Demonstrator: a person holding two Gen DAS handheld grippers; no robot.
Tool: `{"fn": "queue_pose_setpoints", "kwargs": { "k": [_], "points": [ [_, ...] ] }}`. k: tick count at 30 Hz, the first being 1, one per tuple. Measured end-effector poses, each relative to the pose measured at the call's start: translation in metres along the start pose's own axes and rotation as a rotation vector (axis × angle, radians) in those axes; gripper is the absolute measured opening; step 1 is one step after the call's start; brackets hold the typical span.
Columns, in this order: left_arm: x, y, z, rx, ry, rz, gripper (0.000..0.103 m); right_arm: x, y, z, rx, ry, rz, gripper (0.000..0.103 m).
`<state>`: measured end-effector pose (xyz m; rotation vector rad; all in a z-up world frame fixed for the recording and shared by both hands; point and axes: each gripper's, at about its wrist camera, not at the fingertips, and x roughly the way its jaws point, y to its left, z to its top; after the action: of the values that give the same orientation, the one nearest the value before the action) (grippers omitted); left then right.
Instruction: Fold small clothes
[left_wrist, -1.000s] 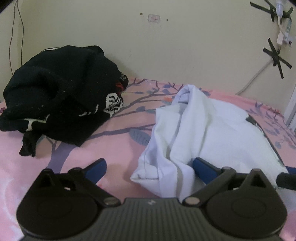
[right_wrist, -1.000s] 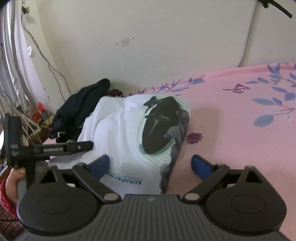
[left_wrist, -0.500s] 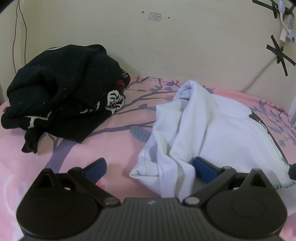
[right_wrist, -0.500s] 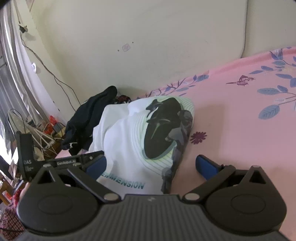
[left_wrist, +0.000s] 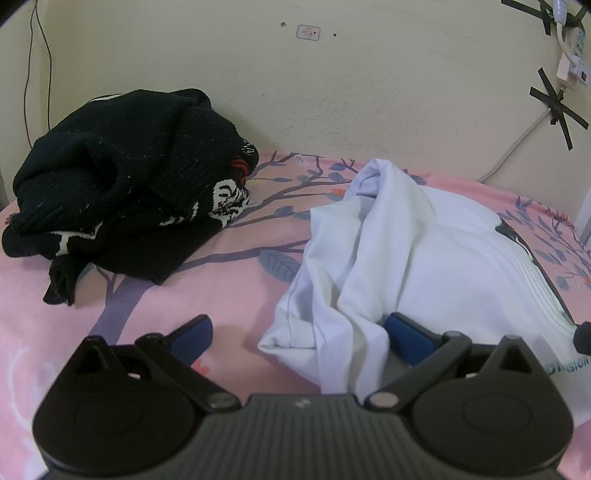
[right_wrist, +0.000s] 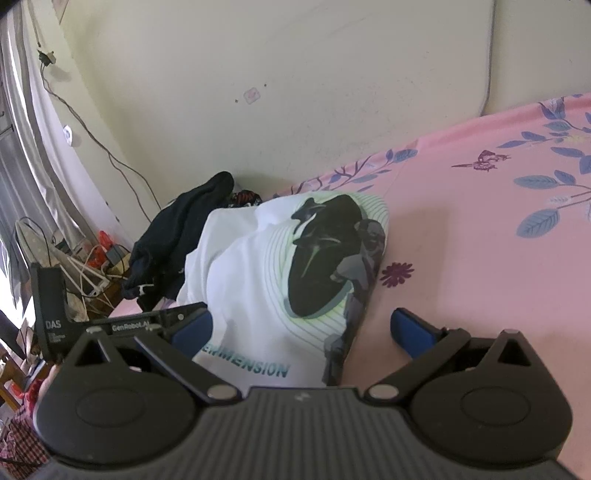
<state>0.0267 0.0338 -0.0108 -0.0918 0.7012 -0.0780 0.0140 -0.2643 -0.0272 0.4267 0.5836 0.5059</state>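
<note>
1. Lying crumpled on the pink floral bed sheet: white printed T-shirt, bunched, no neat fold visible.
2. Straddling its near hem: left gripper, fingers spread wide, gripping nothing.
3. Flanking the printed side: right gripper, fingers likewise released.
4. Waiting beyond, heaped by the wall: black knit garment.
5. Judging progress: barely begun; spreading and folding both pieces left.

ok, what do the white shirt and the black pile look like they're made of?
White shirt: thin, smooth jersey knit, likely cotton; it drapes in soft folds and carries a flat printed graphic. Black pile: thicker, coarser knit, like a sweater; visible ribbing, lint specks and a white pattern knitted in. Fibre itself can't be told.
</note>
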Motion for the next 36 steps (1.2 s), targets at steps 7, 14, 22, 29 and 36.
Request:
{"fn": "queue_pose_setpoints", "kwargs": {
  "k": [7,14,22,29,36],
  "points": [
    [-0.0002,-0.0002,-0.0002,-0.001,0.0,0.0,0.103,-0.0017,-0.0054,0.0003,0.027,-0.011,0.02,0.097],
    [-0.0003,-0.0003,-0.0004,-0.002,0.0,0.001,0.103,-0.002,-0.0051,0.0001,0.03,-0.013,0.021,0.097],
    [-0.0003,-0.0001,-0.0004,-0.001,0.0,0.001,0.103,-0.0023,-0.0056,-0.0007,0.039,-0.018,0.026,0.097],
    [-0.0003,-0.0002,-0.0004,-0.001,0.0,0.001,0.103,-0.0026,-0.006,-0.0009,0.039,-0.018,0.027,0.097],
    [-0.0002,-0.0004,-0.0004,-0.002,0.0,0.001,0.103,-0.0026,-0.0062,-0.0011,0.038,-0.019,0.027,0.097]
  ]
}}
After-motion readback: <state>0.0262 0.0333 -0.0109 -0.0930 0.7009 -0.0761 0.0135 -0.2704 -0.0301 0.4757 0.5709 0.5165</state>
